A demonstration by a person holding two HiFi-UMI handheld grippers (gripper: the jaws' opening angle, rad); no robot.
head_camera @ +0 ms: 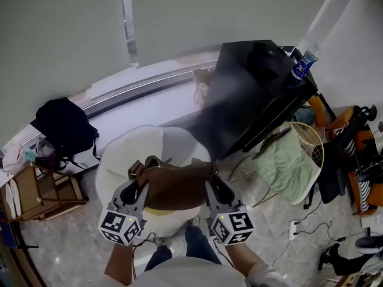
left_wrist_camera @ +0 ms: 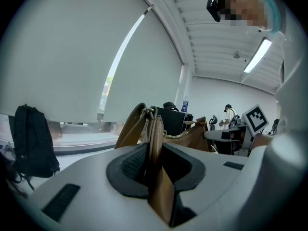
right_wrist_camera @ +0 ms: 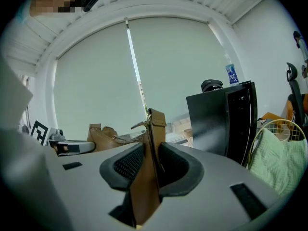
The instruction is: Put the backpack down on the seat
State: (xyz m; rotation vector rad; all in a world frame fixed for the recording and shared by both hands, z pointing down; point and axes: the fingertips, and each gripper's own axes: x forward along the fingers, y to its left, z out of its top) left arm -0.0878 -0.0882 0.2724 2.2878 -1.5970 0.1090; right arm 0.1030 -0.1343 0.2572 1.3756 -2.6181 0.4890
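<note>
The brown leather backpack hangs between my two grippers, over the round white seat. I cannot tell whether it rests on the seat. My left gripper is shut on a brown strap at the bag's left end. In the left gripper view the strap stands pinched between the dark pads. My right gripper is shut on another brown strap at the bag's right end. The bag's body shows beyond that strap, as does the other gripper.
A black backpack leans on the window ledge at left, above a wooden stool. A black case with a water bottle stands behind the seat. A wire basket with green cloth, cables and office chairs fill the right.
</note>
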